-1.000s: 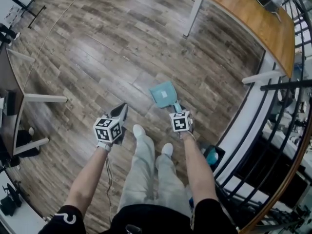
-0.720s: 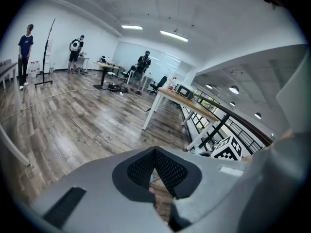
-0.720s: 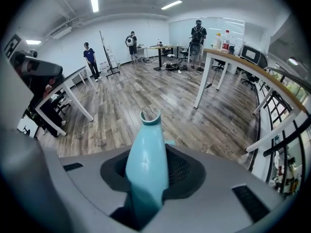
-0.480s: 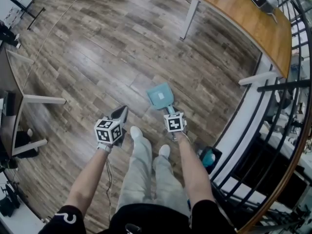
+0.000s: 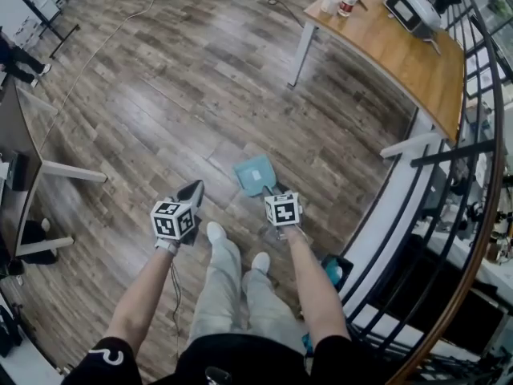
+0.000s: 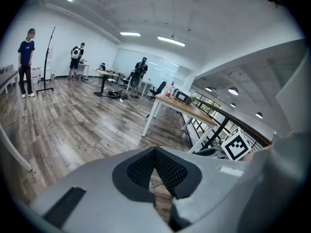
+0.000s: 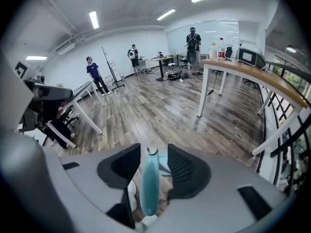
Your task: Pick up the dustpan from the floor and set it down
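The teal dustpan [image 5: 255,174] lies on the wood floor just ahead of my feet. Its handle runs back toward my right gripper [image 5: 273,192]. In the right gripper view the teal handle [image 7: 148,188] passes lengthwise between the two dark pads [image 7: 183,168], with a gap showing on each side. The right gripper [image 7: 149,152] has just been opening and is open around the handle, not pressing on it. My left gripper [image 5: 195,188] hovers to the left of the dustpan, apart from it. In the left gripper view the left gripper [image 6: 155,151] has its pad tips together and nothing between them.
A wooden table [image 5: 401,50] with bottles and a device stands at the far right. A black railing [image 5: 449,207] curves along the right side. White desk legs [image 5: 72,171] are at the left. A teal object [image 5: 337,269] lies by the right foot. People [image 7: 95,74] stand far off.
Both grippers have lifted a little, the right one off the dustpan's handle end. The dustpan stays on the floor. The head view now takes in more of the table.
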Demonstrator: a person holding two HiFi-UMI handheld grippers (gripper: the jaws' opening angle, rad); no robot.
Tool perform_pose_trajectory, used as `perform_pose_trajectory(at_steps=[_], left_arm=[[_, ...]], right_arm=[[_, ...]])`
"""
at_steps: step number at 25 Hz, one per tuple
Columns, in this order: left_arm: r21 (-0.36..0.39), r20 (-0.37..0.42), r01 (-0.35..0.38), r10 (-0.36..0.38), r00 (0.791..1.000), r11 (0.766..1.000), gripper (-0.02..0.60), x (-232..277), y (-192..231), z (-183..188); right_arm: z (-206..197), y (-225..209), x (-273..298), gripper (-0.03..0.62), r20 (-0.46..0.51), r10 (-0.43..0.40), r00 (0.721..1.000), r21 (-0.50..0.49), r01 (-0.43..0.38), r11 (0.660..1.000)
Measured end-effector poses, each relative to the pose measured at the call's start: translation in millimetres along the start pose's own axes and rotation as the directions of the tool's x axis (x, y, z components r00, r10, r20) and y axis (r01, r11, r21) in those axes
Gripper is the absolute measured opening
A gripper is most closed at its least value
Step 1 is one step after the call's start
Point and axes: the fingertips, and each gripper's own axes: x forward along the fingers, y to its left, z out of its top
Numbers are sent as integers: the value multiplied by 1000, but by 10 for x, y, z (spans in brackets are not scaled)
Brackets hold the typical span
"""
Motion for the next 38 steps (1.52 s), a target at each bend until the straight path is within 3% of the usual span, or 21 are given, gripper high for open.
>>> perform_pose_trajectory(at_steps=[4,11,15,23,38], left_arm=[[16,31,-9,8,1000,1000,-3,-172,-181,250],[65,107,2,-9,994,998,-3,-580,-668,698],[82,157,31,-44,987,996,-3,-804,-1002,962],[73,243,21,-38,969,997,-3,-1255,-1450,1324],[148,300,21,-65,952,989,-3,-1780,-2021,1512]], right_arm=[[337,-69,-381,156,58,11,998,7,-11,1000],[856,-89,-1253,29,180,-3,984,-5,4,1000],[1174,-90,-1763,-3,254,25,967,11,-28,1000],[1589,11,-2650,-5,345,94,934,-49,-83,995],[1696,160,-3634,-5,433,126,892,-132,-76,988]])
